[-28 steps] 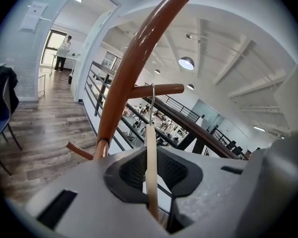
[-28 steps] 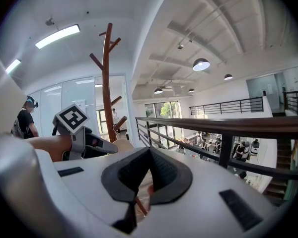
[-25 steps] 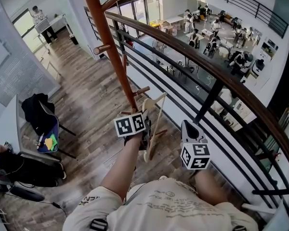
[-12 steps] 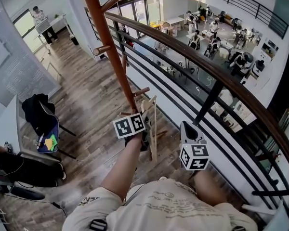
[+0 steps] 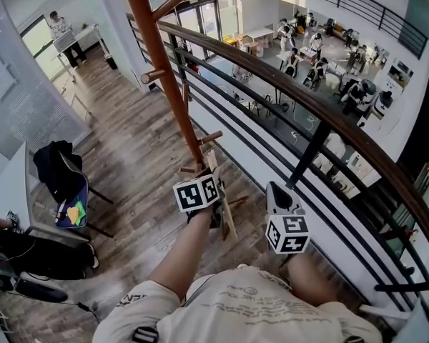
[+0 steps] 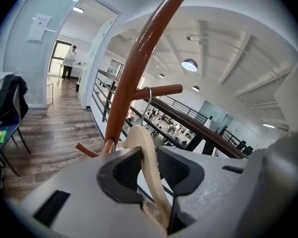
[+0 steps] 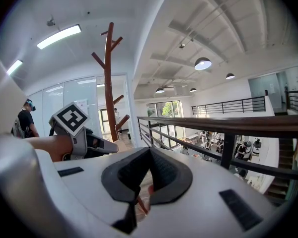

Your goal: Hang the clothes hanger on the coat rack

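Note:
The red-brown coat rack pole (image 5: pixel 163 70) rises at the upper left of the head view, with short pegs (image 5: pixel 211 136) sticking out. My left gripper (image 5: pixel 207 184) is shut on a pale wooden clothes hanger (image 5: pixel 227 224), held edge-on close to the lowest peg. In the left gripper view the hanger (image 6: pixel 148 155) runs between the shut jaws of the left gripper (image 6: pixel 149 150), and its metal hook (image 6: pixel 147 100) stands right beside a peg (image 6: pixel 159 90) on the pole (image 6: pixel 134 66); I cannot tell whether it rests on it. My right gripper (image 5: pixel 276 190) (image 7: pixel 149 152) is shut and holds nothing, to the right of the hanger.
A dark railing with a brown handrail (image 5: pixel 307 102) runs diagonally just behind the rack, with a lower floor and several people beyond it. A chair with a black jacket (image 5: pixel 61 174) stands at the left on the wood floor (image 5: pixel 129 141). Bags and cables lie at the lower left.
The left gripper has turned the hanger from broadside to edge-on and brought it slightly closer to the pole's lowest peg. The right gripper has barely moved.

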